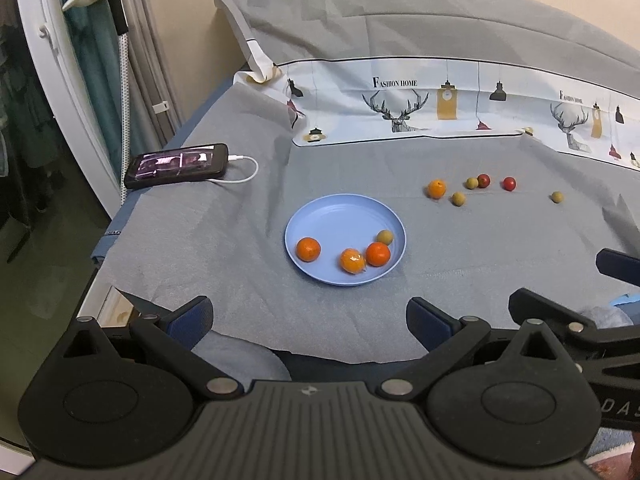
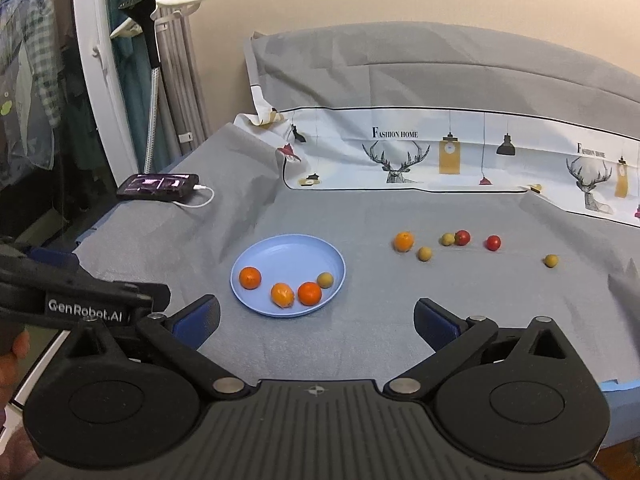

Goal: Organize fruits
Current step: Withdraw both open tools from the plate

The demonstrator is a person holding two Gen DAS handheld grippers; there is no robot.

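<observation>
— Holding both grippers back at the near edge of the grey cloth, well short of the blue plate. Why?

— Probably clearing the view for the next pick. Left gripper standing with jaws spread wide, nothing between them; right gripper likewise gaping and empty.

— Sorting so far?

— Sitting in the plate: three oranges, among them the wrapped orange, plus one green fruit, all gathering toward the near rim. Still lying loose on the cloth to the right of the plate: a loose orange, three greenish fruits and two red ones.

— Pointing any way?

— Hardly mattering; all near round, no clear long axis. Stem end of the loose orange seemingly facing up.
</observation>
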